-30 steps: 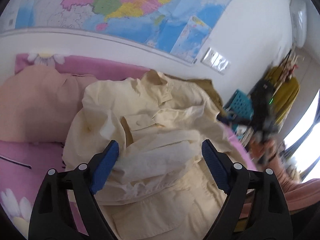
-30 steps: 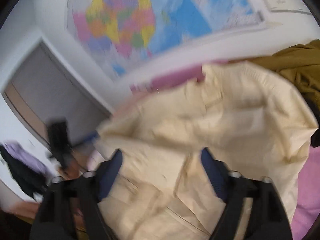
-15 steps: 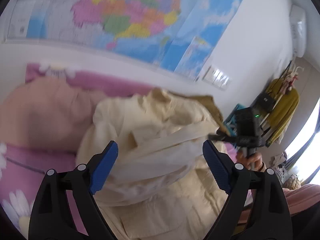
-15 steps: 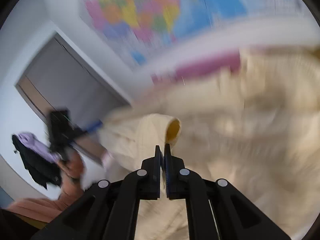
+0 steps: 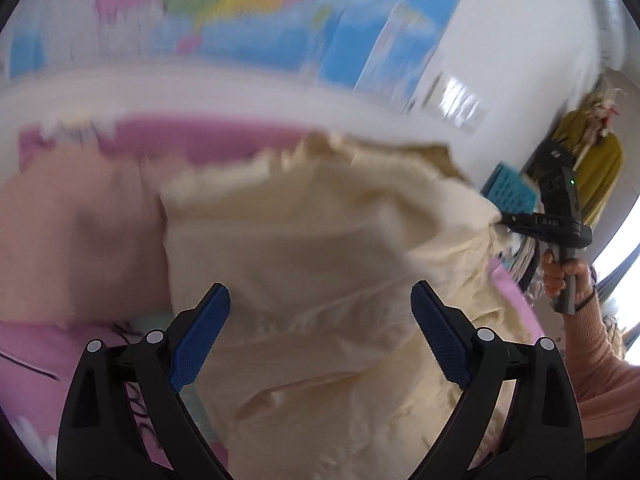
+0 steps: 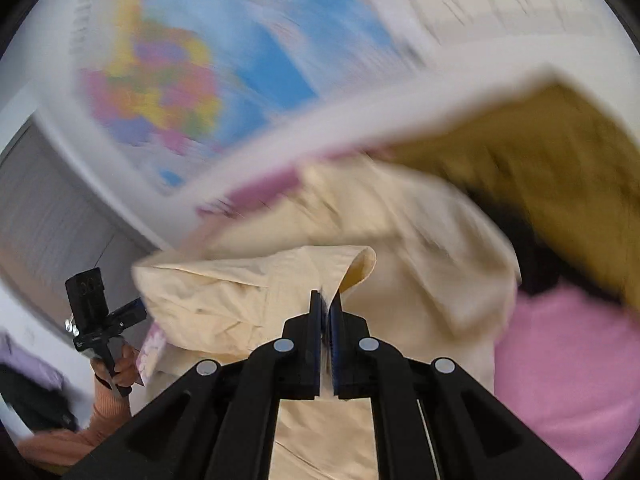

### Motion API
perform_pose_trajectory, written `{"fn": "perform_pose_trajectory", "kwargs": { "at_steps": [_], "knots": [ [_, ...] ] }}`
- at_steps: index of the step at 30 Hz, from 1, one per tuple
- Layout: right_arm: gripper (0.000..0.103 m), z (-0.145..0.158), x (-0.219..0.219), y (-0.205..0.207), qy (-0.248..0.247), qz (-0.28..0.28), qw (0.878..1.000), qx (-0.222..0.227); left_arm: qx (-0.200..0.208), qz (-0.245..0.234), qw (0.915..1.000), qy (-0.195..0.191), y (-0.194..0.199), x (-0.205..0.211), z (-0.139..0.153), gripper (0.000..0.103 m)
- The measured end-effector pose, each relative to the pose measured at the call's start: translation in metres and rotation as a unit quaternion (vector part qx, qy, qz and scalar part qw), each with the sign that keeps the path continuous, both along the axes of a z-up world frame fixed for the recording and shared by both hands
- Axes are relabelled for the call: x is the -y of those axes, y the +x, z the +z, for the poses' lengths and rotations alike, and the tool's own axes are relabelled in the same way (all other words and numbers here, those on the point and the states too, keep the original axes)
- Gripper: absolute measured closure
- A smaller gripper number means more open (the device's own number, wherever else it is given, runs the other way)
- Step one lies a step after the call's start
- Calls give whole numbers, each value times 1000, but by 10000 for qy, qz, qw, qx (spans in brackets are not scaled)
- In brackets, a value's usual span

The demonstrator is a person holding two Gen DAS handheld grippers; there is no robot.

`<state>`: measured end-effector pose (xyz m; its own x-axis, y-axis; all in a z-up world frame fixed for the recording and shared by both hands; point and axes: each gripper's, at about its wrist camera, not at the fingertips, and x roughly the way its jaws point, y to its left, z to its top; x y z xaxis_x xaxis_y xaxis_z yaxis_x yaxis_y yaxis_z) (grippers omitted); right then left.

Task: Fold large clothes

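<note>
Blurred colourful wall map (image 5: 248,12) fills the left wrist view above a pink bedsheet (image 5: 24,344); the left tool (image 5: 320,332) gapes wide over the cream cotton shirt (image 5: 320,240), gripping nothing. At 3 o'clock the right tool (image 5: 504,222) pinches its edge.

Right wrist view: the right tool (image 6: 329,300), closed, grips a shirt fold (image 6: 240,288); an olive garment (image 6: 540,168) lies at 2 o'clock. No writing is legible.

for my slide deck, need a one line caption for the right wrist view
Right hand-held gripper shut on a fold of the cream shirt, above the pink bedsheet.
</note>
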<state>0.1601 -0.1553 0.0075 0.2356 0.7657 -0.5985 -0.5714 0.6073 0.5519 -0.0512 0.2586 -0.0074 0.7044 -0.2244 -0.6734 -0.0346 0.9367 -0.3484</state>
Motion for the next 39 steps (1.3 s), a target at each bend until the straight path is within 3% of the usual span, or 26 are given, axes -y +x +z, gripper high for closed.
{"fn": "perform_pose_trajectory", "kwargs": {
  "at_steps": [2,5,9,10,12,13,16,18,19,24,26,29,32,35,37,38,39],
  "knots": [
    [100,-28,7,9,-201,-215,9992,-283,-267,63,9996,73,14,1,-16,16],
    [100,-45,12,7,-423,-244,9981,-377,-463,71,9986,234,28,6,-26,16],
    [92,-30,13,-8,-546,-53,9985,-41,-579,76,9967,567,41,13,-25,16],
    [85,-24,17,-11,-463,-19,9989,6,-544,44,9969,568,43,13,-23,16],
    [31,-14,19,-17,-335,72,9994,102,-513,1,9968,616,50,15,-19,16],
    [30,-11,19,-21,-324,108,9992,213,-523,-27,9965,655,54,15,-18,16],
    [38,-17,11,-26,-455,258,9985,160,-760,-127,9952,597,75,15,-25,16],
    [94,-22,0,-28,-681,260,9972,187,-927,-121,9937,619,85,15,-31,16],
    [103,-23,1,-29,-708,284,9969,182,-1041,-84,9923,664,92,14,-34,16],
    [102,5,33,-44,-132,47,9991,403,-1167,19,9893,881,106,16,-39,16],
    [102,12,48,-49,18,-70,9990,435,-1264,16,9851,1166,109,22,-46,14],
    [95,8,54,-53,-464,-190,9971,575,-1442,-22,9727,1817,114,38,-60,14],
    [24,2,45,-48,-705,-385,9950,598,-1375,95,9666,2161,113,47,-59,13],
    [29,-11,25,-33,-868,-421,9937,569,-1148,348,9699,2121,105,47,-47,13],
    [44,-24,14,-22,-871,-338,9950,351,-1007,463,9715,2096,98,46,-38,15],
    [56,-28,10,-20,-950,-335,9944,323,-928,480,9732,2049,93,46,-32,16],
    [76,-29,8,-20,-1052,-391,9929,387,-891,475,9738,2039,90,47,-29,16]
  ]
}}
